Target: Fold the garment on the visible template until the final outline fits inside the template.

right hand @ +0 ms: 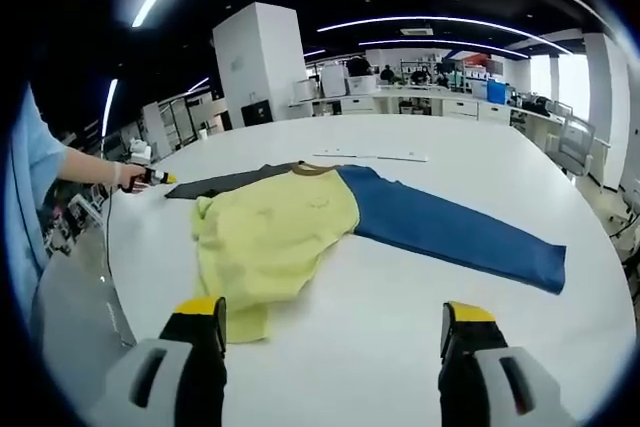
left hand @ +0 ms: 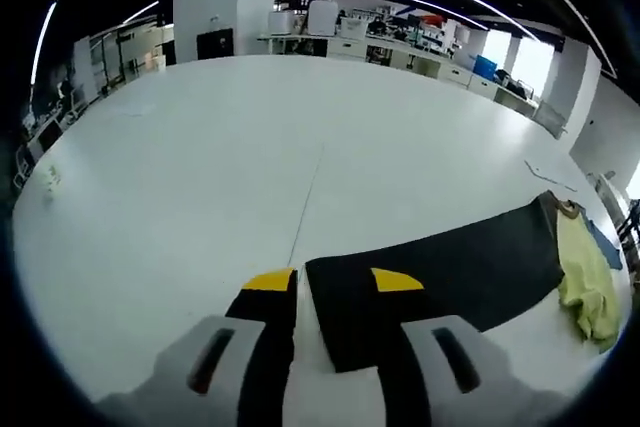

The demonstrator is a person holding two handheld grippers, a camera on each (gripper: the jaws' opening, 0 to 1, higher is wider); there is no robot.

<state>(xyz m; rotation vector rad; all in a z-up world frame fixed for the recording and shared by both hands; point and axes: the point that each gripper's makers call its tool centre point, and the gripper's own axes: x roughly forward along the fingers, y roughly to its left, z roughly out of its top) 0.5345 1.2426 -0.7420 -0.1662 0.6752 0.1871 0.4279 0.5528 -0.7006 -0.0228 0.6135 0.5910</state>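
1. The garment point(right hand: 290, 227) lies spread out on the white bench point(right hand: 420, 347). It has a yellow body, a long blue sleeve point(right hand: 450, 232) on one side and a dark sleeve point(left hand: 440, 277) on the other.
2. The left hand-held gripper point(left hand: 335, 282) sits at the tip of the dark sleeve. One jaw is over the cloth and the other is over bare bench. The jaws look close together, but I cannot tell if they are pinching the sleeve.
3. The right hand-held gripper point(right hand: 335, 319) has its jaws wide apart and grasps nothing. It hangs over the bench, near the bottom edge of the yellow part.
4. I think the step now is to fold the dark sleeve in over the yellow body. To do it well, pinch just the sleeve tip, lift it a little, carry it straight across and lay it flat with no bumps.
5. I cannot make out a template outline on the bench, so keep the folds neat and small.
6. The bench is big, smooth and white. The room is wide, with long ceiling lights, a white pillar point(right hand: 265, 62) and desks far behind. A person's arm point(right hand: 85, 169) reaches in from the side.
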